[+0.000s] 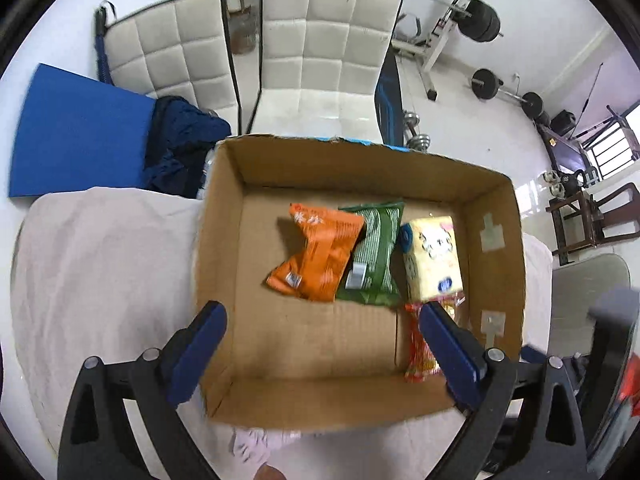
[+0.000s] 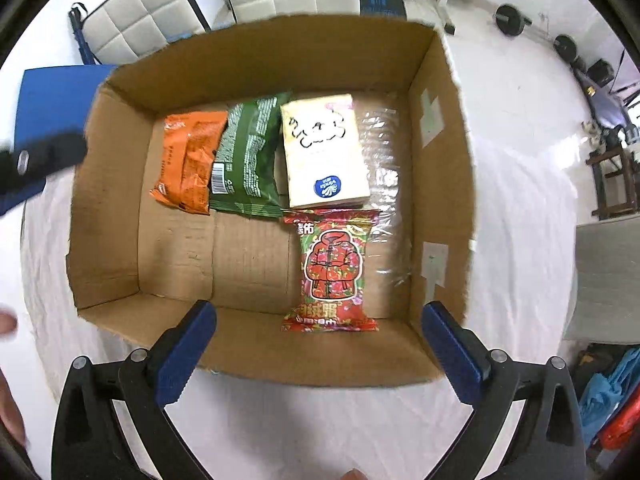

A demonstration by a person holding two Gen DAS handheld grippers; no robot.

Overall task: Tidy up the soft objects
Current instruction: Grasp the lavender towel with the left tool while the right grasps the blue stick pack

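An open cardboard box (image 1: 496,248) (image 2: 444,120) sits on a table covered with a white cloth. Inside lie an orange packet (image 1: 316,256) (image 2: 188,160), a green packet (image 1: 372,256) (image 2: 248,156), a cream tissue pack (image 1: 432,256) (image 2: 324,152) and a red patterned packet (image 1: 420,344) (image 2: 332,272). My left gripper (image 1: 324,316) is open and empty above the box's near side. My right gripper (image 2: 320,316) is open and empty above the box's near wall. The left gripper also shows at the left edge of the right wrist view (image 2: 40,160).
Two white padded chairs (image 1: 328,52) stand behind the table. A blue mat (image 1: 80,136) and dark blue cloth (image 1: 180,140) lie at the left. Weight equipment (image 1: 480,20) stands on the floor behind. A grey surface (image 2: 608,280) is at the right.
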